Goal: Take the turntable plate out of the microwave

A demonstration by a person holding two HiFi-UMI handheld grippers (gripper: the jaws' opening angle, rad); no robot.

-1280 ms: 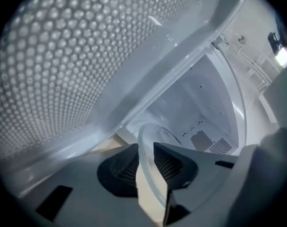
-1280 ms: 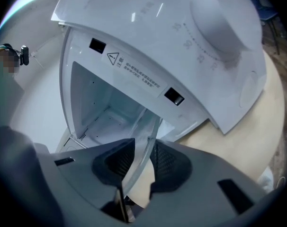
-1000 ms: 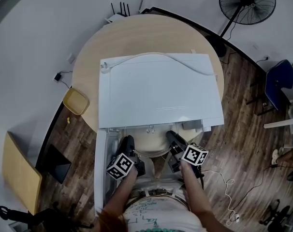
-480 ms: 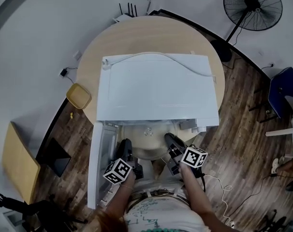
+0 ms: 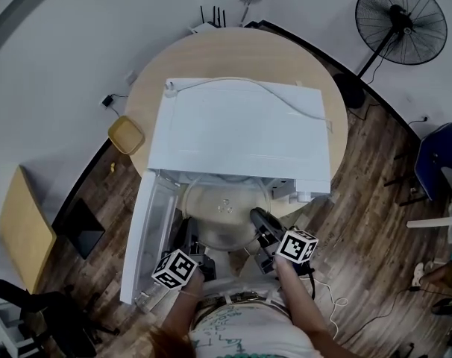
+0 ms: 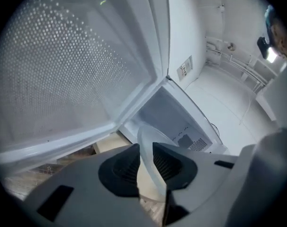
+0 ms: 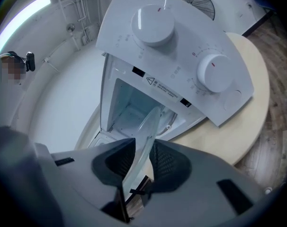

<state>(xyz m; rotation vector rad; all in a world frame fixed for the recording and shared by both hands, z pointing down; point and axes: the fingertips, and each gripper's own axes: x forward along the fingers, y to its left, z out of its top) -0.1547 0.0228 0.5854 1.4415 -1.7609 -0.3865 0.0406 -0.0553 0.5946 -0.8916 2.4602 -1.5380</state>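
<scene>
The glass turntable plate (image 5: 224, 213) sticks partly out of the front of the white microwave (image 5: 241, 133), over the edge of the round table (image 5: 233, 51). My left gripper (image 5: 190, 246) is shut on the plate's left rim, and my right gripper (image 5: 260, 227) is shut on its right rim. In the left gripper view the plate's edge (image 6: 150, 138) runs between the ribbed pads (image 6: 124, 167) of the left gripper (image 6: 143, 146). In the right gripper view the plate (image 7: 149, 124) stands edge-on in the right gripper (image 7: 143, 143), in front of the open cavity (image 7: 129, 103).
The microwave door (image 5: 144, 233) hangs open at the left, close to my left gripper. Two knobs (image 7: 155, 22) sit on the control panel. A cable (image 5: 248, 88) lies on the microwave's top. A yellow stool (image 5: 126, 135), a fan (image 5: 401, 21) and a blue chair (image 5: 438, 162) stand on the wooden floor.
Both grippers have drawn back toward the person and risen, bringing the plate further out of the cavity. The door now stands wider at the left.
</scene>
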